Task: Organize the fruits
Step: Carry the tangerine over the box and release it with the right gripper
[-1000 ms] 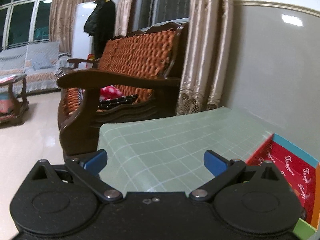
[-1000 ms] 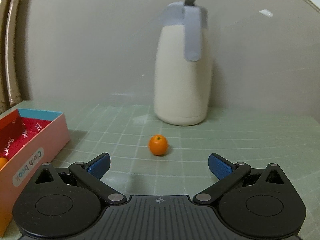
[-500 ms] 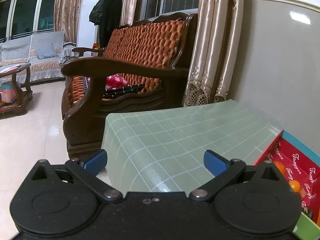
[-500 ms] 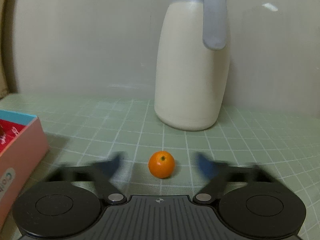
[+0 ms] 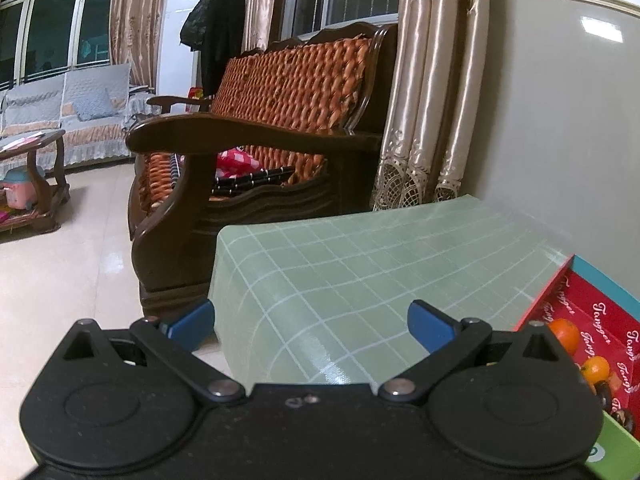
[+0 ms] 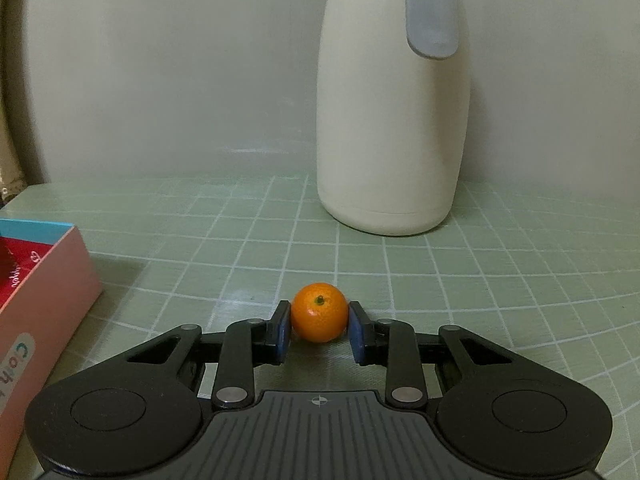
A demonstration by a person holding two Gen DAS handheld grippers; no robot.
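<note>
Green gridded covering spreads over the tabletop [image 6: 500, 280], which stands against a plain grey wall [image 6: 160, 80]. Taking the box [image 6: 44, 280] as the landmark, a pink-sided carton with a red lining and a blue rim, the orange [image 6: 319, 312] sits on the tabletop well to the right of it in the right wrist view, and a cream jug [image 6: 392, 120] with a grey handle stands upright behind the orange, close to the wall. The right gripper [image 6: 319, 330] reaches low over the tabletop, and its fingers [image 6: 282, 332] have just been closing; the blue pads now stand on either side of the orange and press against it, with the fruit's stem end facing up. In the left wrist view the box [image 5: 592, 312] lies at the right edge, and inside it two more oranges [image 5: 564, 334] rest on the red lining beside some dark fruit that is too cut off to name. The left gripper [image 5: 312, 326] hangs over the tabletop [image 5: 360, 272] to the left of the box, its fingers [image 5: 430, 324] spread wide with nothing between them. Beyond the tabletop's far edge, away from the box, stand a dark wooden sofa [image 5: 260, 152] with orange cushions, beige curtains [image 5: 432, 100] and a pale tiled floor [image 5: 60, 272].
</note>
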